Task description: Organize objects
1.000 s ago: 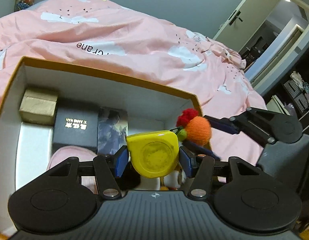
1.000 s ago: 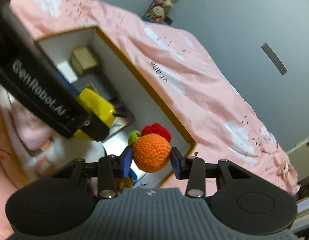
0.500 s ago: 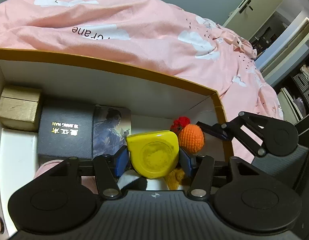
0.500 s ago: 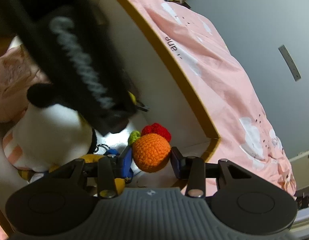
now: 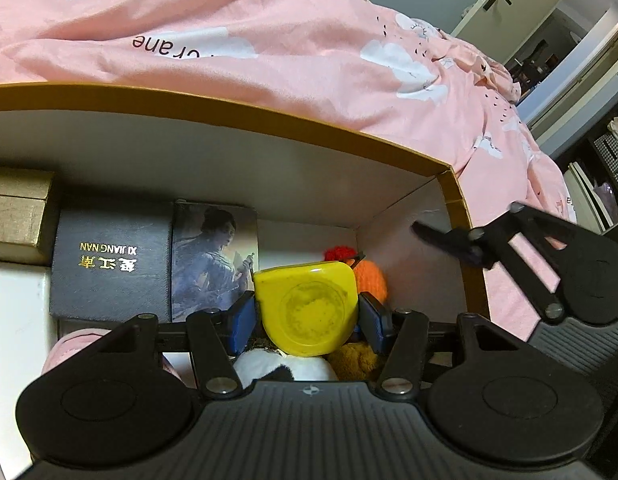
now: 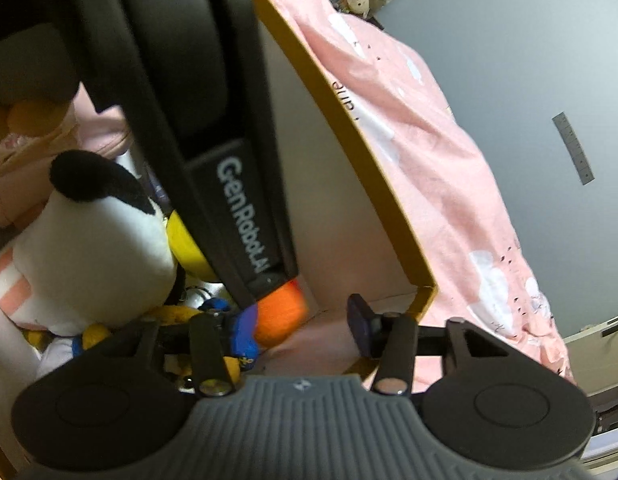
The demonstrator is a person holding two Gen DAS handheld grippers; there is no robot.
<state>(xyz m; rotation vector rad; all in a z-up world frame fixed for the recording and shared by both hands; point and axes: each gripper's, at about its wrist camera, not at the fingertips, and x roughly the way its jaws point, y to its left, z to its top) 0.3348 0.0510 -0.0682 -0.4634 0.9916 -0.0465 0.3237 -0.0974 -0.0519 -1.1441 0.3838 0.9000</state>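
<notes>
Left claw (image 5: 307,316) clamps the yellow tape measure (image 5: 307,308); only the right view shows right claw (image 6: 305,326) just parted off the orange ball (image 6: 279,316).

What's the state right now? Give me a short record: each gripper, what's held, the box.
left gripper: shut on yellow tape measure, low inside the box
right gripper: open, jaws just been opening; orange knitted ball lies by its left finger, right finger clear
box: open, on pink bedding
box contents: gold box, dark case, plush toy
</notes>
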